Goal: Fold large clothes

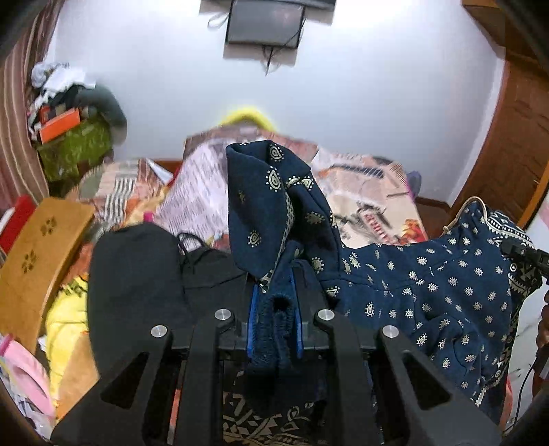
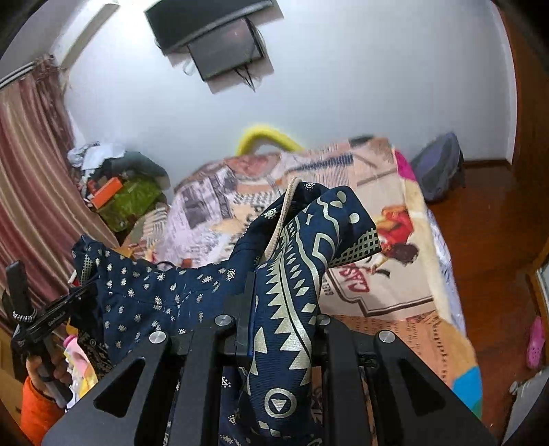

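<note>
A navy garment (image 1: 429, 291) printed with small gold motifs hangs in the air between both grippers, above the bed. My left gripper (image 1: 274, 308) is shut on a bunched navy hem, which spills up over the jaws and stands as a tall fold (image 1: 274, 192). My right gripper (image 2: 284, 308) is shut on the border end (image 2: 302, 274), a navy band with gold zigzags and triangles. From there the garment (image 2: 144, 295) stretches left toward the other gripper (image 2: 44, 322), held by a hand in an orange sleeve (image 2: 37, 408).
A bed with a patterned blanket (image 2: 377, 212) lies below. Black clothes (image 1: 137, 284) and a yellow garment (image 1: 65, 329) lie near the left. A clutter pile (image 1: 72, 123) stands by the curtain. A screen (image 1: 264, 24) hangs on the wall. A backpack (image 2: 439, 164) sits on the wooden floor.
</note>
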Tool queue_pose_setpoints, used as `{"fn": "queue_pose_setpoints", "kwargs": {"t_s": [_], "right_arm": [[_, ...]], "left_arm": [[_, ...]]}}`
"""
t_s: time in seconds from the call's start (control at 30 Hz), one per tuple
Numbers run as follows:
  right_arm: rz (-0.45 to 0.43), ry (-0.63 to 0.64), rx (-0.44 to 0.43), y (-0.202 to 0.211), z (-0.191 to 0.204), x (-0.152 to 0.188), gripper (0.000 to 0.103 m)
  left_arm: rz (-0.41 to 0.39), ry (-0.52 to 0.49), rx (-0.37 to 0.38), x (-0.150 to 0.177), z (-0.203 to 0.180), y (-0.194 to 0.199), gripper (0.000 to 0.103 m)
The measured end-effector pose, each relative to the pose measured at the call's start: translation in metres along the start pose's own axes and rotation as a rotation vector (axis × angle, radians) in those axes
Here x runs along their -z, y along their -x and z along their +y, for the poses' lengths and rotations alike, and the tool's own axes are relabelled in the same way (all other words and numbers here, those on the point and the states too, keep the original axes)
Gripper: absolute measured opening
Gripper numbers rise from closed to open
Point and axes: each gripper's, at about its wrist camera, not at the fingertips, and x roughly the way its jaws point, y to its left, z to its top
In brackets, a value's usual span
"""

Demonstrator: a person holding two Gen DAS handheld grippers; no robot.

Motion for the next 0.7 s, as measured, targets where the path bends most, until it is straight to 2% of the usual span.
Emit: {"fn": "queue_pose_setpoints", "kwargs": {"t_s": [0.13, 0.23, 0.37, 0.53, 0.7], "right_arm": [[0.076, -0.01, 0.027, -0.04, -0.014, 0.007, 0.013], [0.105, -0.025, 0.066, -0.064, -0.028, 0.014, 0.013], [0.145, -0.063, 0.077, -0.081, -0.049, 0.025, 0.013], [0.146, -0.045, 0.08, -0.075, -0.049, 0.027, 0.015], [0.156, 0.022, 0.116, -0.06, -0.034, 0.026, 0.018]], "left_arm": [[0.092, 0.032, 0.014, 0.01, 0.015, -0.05, 0.016], [0.147, 0.031, -0.026, 0.02, 0.026, -0.085, 0.016], [0.194, 0.069, -0.005, 0.03, 0.041, -0.107, 0.018], [0.218, 0.054, -0.011, 0.036, 0.044, -0.114, 0.02], [0.205, -0.007, -0.072, 0.036, 0.032, -0.094, 0.021]]}}
